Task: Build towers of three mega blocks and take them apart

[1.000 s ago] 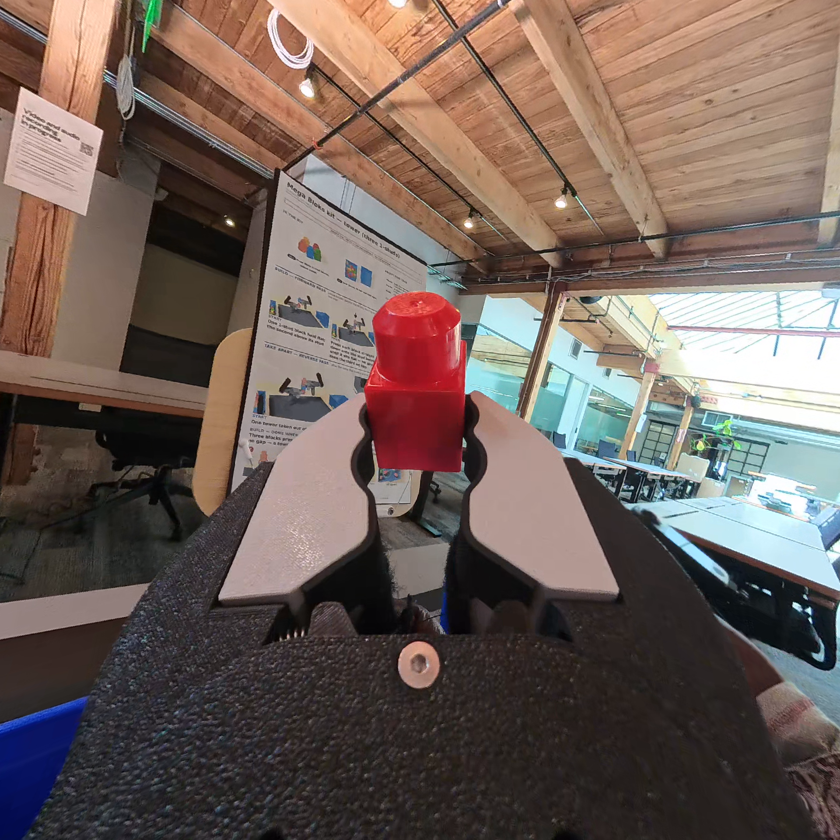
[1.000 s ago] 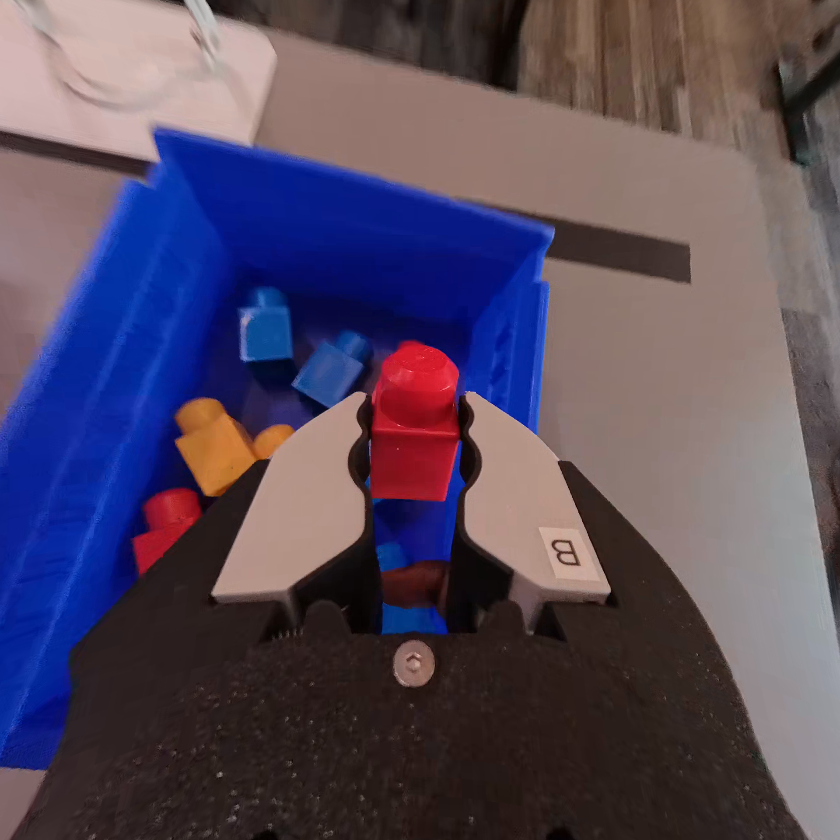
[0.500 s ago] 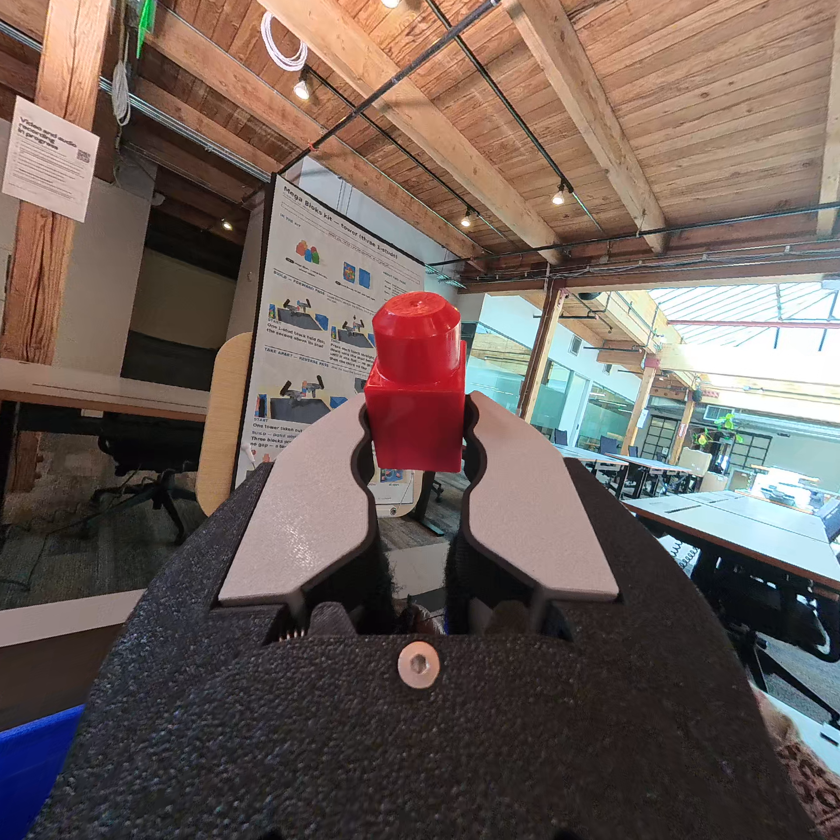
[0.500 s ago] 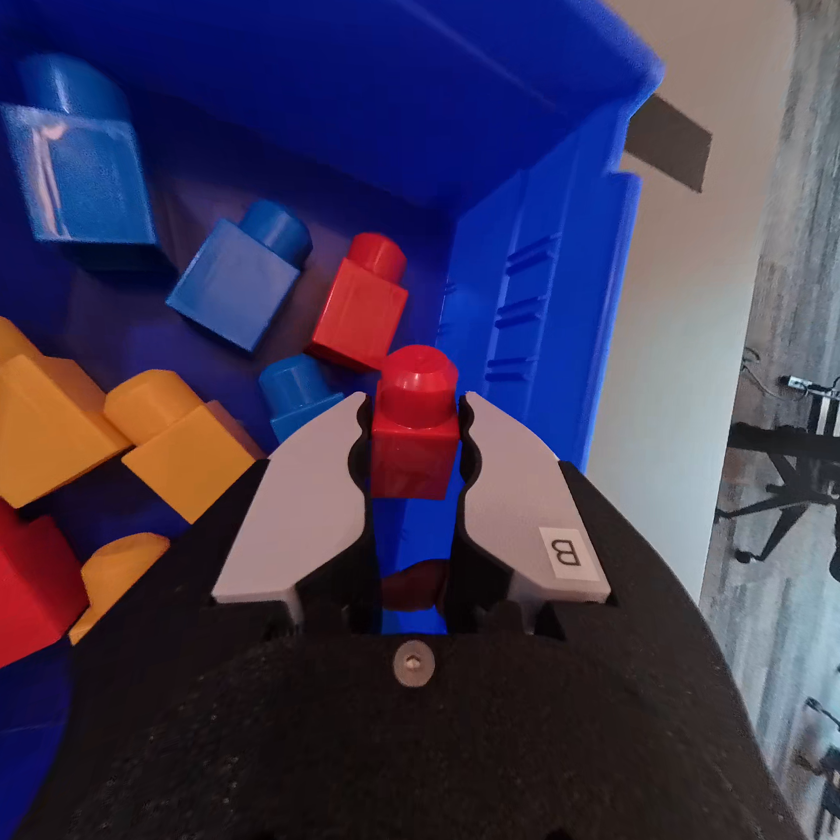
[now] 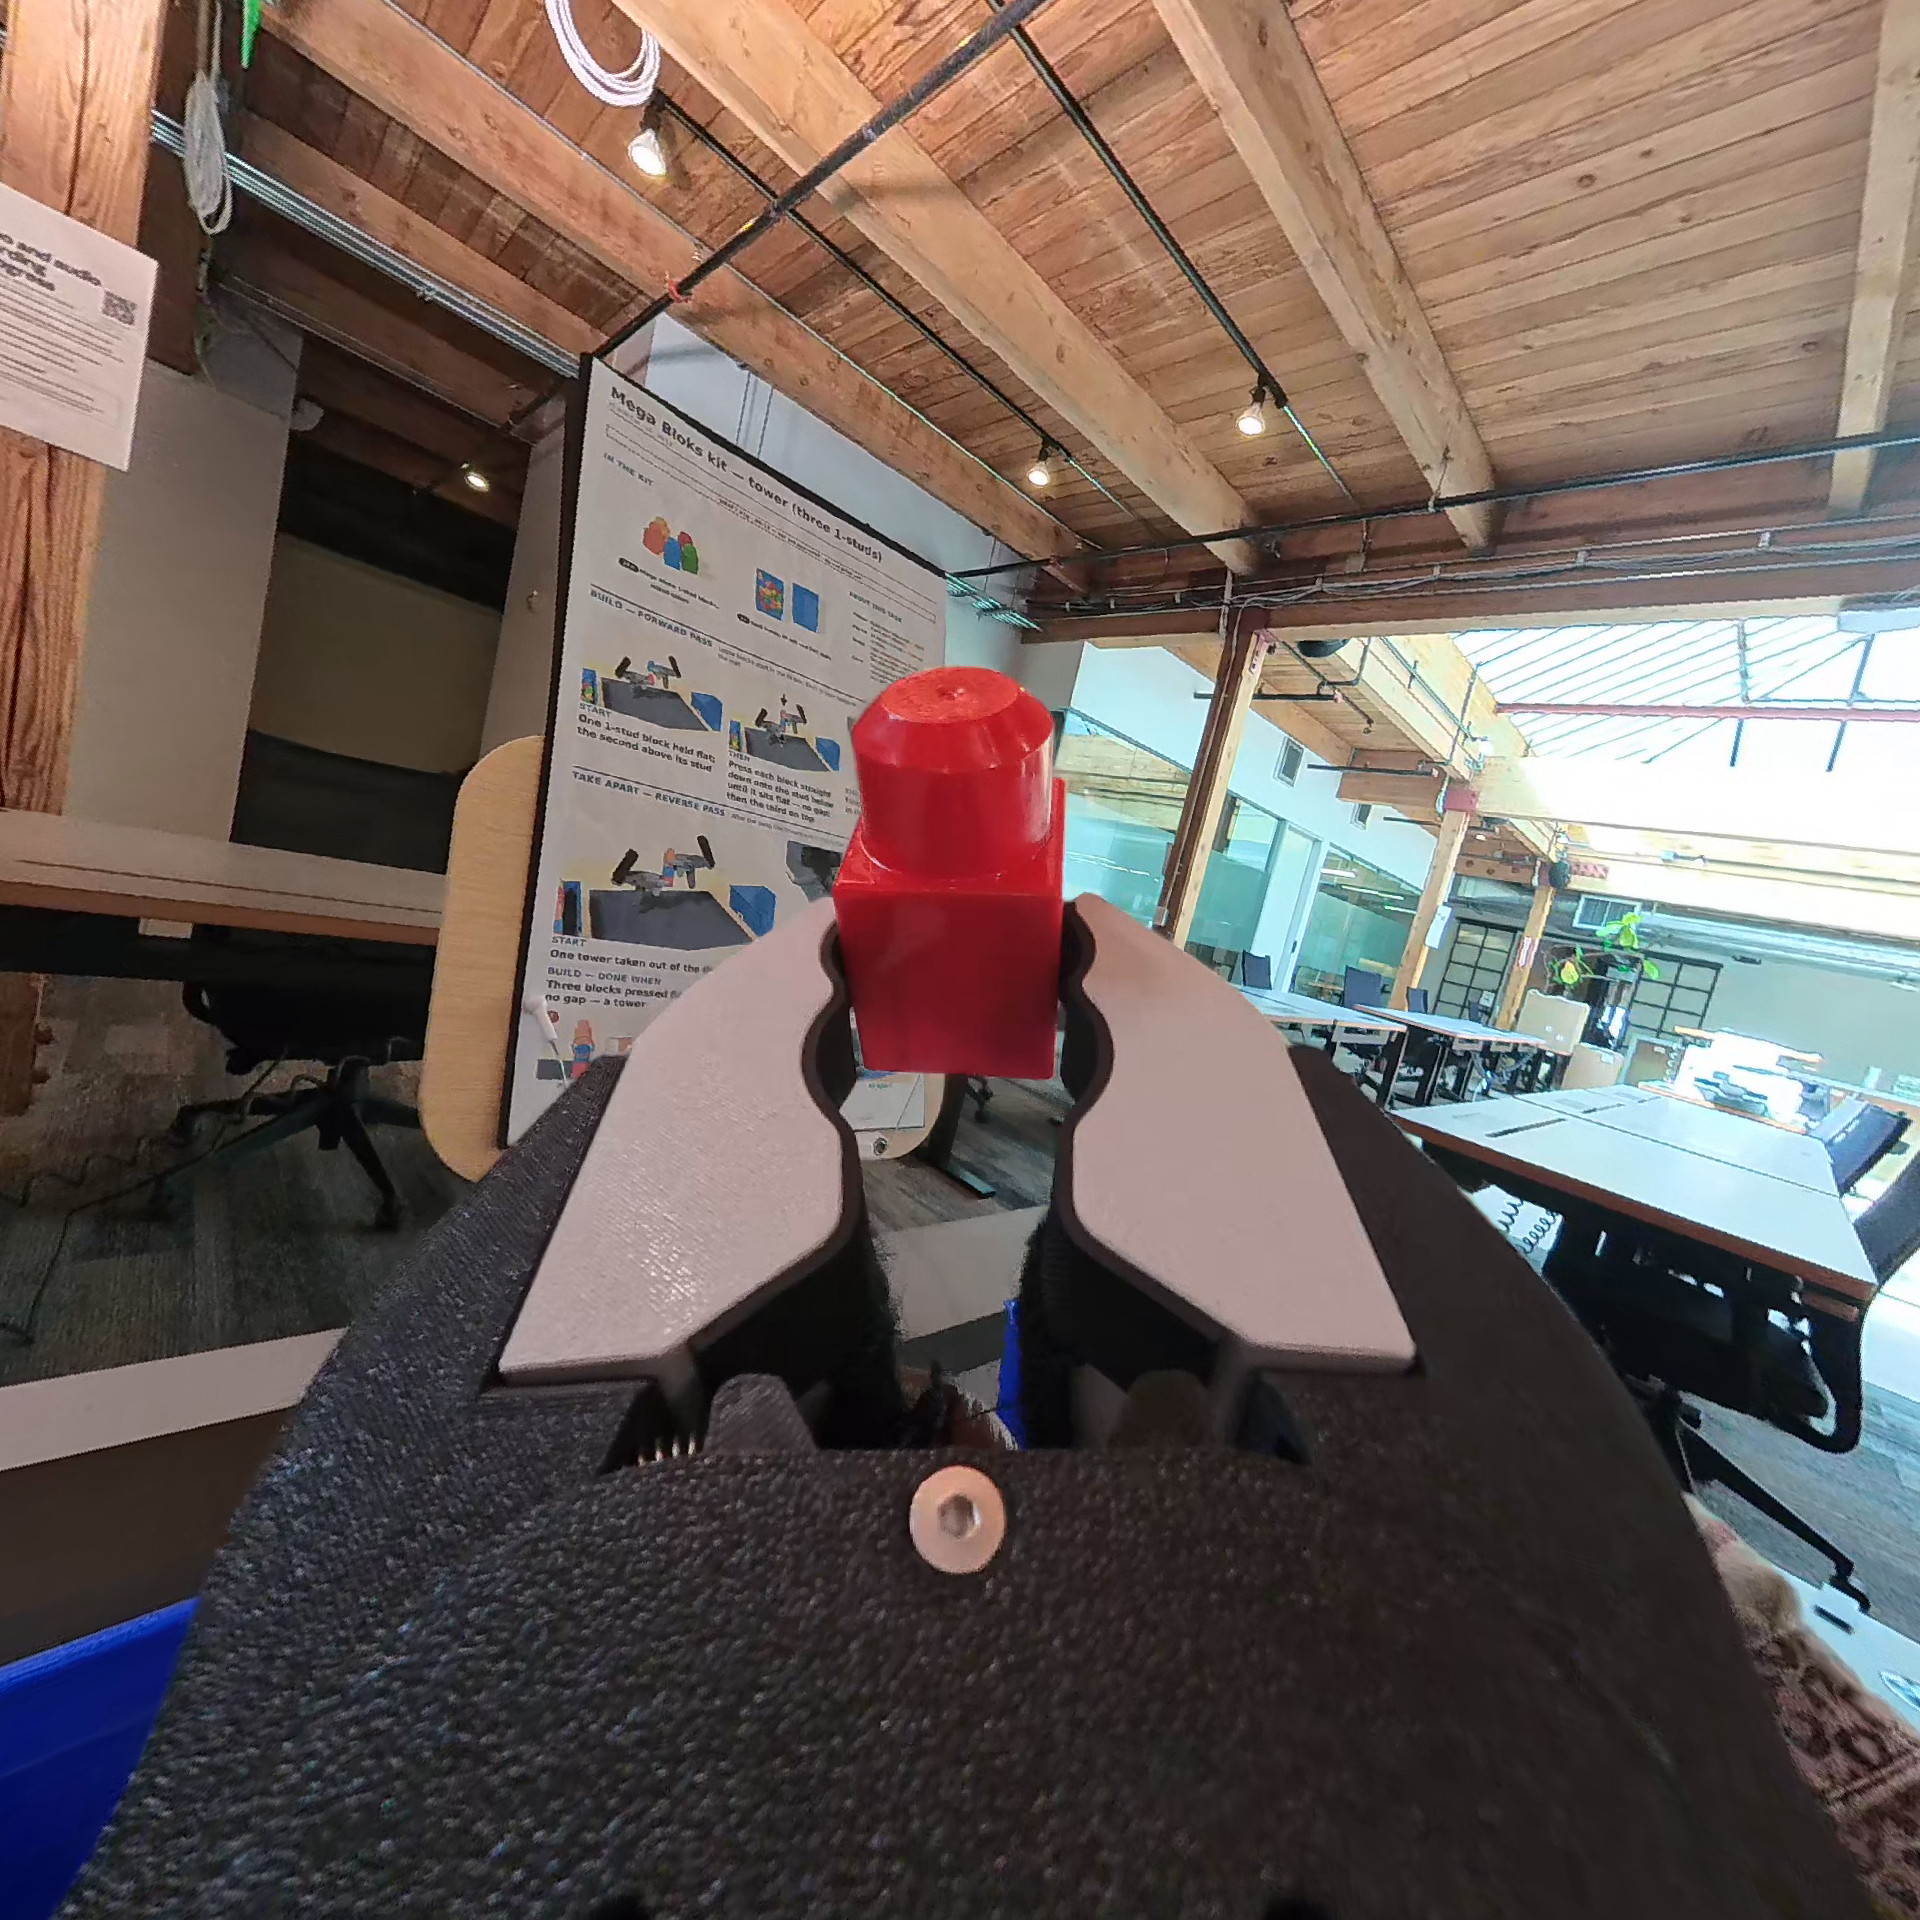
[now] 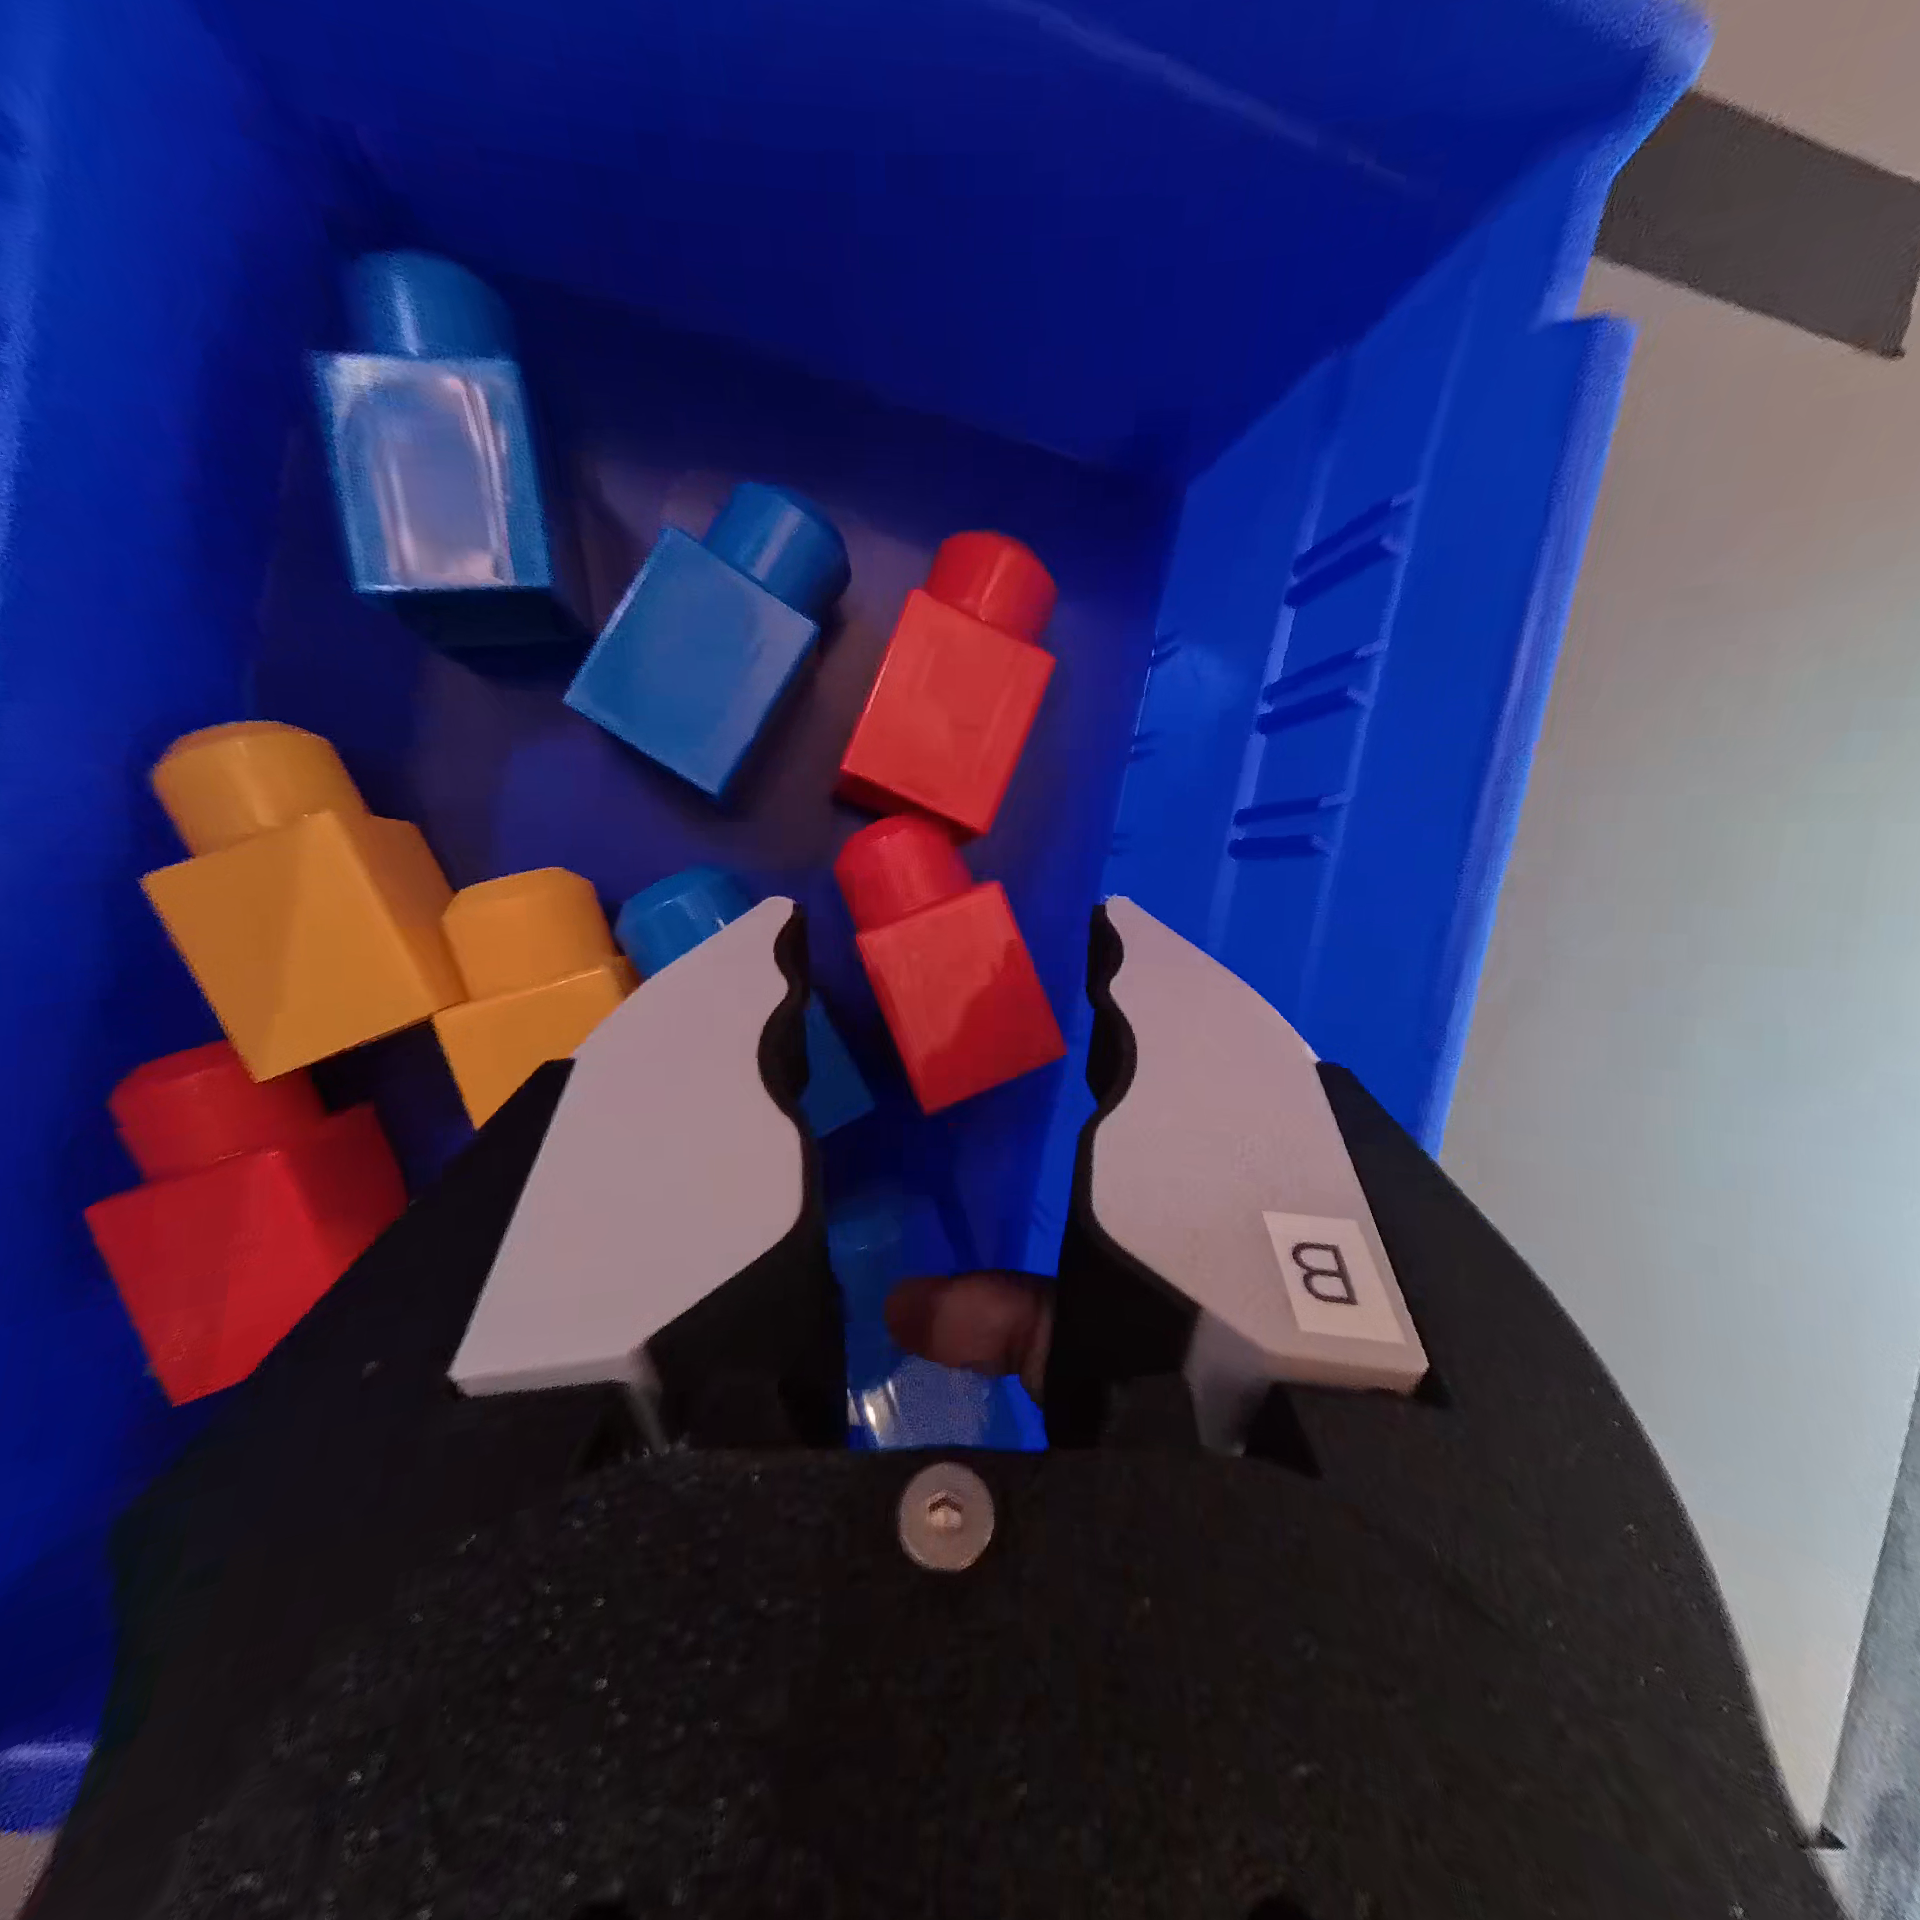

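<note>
Looks like the take-apart half of the job, putting blocks back in the deep blue plastic bin (image 6: pixel 1382 644). The right gripper (image 6: pixel 940 935) hangs over the bin with its grey fingers (image 6: pixel 665 1122) spread wide and nothing between them. A red one-stud plastic block (image 6: pixel 951 971) lies loose just beyond them, near the bin's right wall, among other red, blue and yellow blocks on the bin floor. Half a second back that block was pinched in those fingers, so it has just been dropped in.

The left gripper (image 5: pixel 951 966) is pointed up toward the wooden ceiling, away from the bin, fingers clamped on a second red one-stud block (image 5: pixel 951 935), stud up. Nothing has changed there across the frames.

Next move is probably the left one's turn: swing it over the bin, whose blue corner (image 5: pixel 62 1756) shows at lower left, and let go. Or the right goes looking for more on the worktop (image 6: pixel 1714 831) beside the bin.
</note>
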The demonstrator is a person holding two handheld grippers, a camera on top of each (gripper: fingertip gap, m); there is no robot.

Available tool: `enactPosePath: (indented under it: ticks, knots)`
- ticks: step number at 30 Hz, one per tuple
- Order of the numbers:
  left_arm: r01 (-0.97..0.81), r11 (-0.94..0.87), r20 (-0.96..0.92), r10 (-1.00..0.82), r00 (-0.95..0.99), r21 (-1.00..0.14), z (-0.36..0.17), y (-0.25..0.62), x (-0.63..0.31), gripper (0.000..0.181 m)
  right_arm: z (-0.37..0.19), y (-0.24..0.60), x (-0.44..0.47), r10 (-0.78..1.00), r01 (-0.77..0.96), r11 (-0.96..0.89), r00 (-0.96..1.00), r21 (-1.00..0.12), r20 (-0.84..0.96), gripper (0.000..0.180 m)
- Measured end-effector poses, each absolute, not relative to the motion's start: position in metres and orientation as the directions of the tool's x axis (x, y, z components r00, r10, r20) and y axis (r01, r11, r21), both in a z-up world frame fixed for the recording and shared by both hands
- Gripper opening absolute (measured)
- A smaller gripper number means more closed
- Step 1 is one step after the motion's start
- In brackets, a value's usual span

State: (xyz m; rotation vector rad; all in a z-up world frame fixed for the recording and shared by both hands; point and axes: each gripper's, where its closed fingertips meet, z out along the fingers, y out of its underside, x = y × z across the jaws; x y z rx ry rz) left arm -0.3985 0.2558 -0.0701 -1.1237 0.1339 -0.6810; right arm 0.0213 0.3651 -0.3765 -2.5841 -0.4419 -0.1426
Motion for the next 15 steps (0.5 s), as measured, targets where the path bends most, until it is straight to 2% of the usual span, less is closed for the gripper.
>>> enactPosePath:
  ticks: [2, 5, 9, 12, 15]
  knots:
    - [0.422, 0.237, 0.223, -0.576, 0.786, -0.875, -0.072, 0.257, -0.394, 0.037, -0.360, 0.365, 0.019, 0.287, 0.346, -0.786, 0.938, -0.512, 0.193, 0.053]
    - [0.371, 0.197, 0.186, -0.604, 0.775, -0.907, -0.079, 0.259, -0.381, 0.036, -0.314, 0.366, -0.004, 0.363, 0.389, -0.636, 0.913, -0.666, 0.187, 0.055]
    - [0.197, 0.210, 0.042, -0.576, 0.816, -0.958, -0.091, 0.265, -0.361, 0.037, -0.218, 0.351, -0.069, 0.549, 0.301, -0.227, 0.825, -0.926, 0.134, 0.065]
    - [-0.009, 0.252, -0.134, -0.484, 0.865, -0.968, -0.099, 0.271, -0.348, 0.037, -0.154, 0.316, -0.112, 0.694, 0.126, 0.013, 0.713, -0.992, 0.100, 0.066]
    - [-0.215, 0.282, -0.316, -0.388, 0.866, -0.935, -0.107, 0.278, -0.333, 0.037, -0.111, 0.273, -0.148, 0.825, -0.041, 0.134, 0.559, -0.990, 0.088, 0.064]
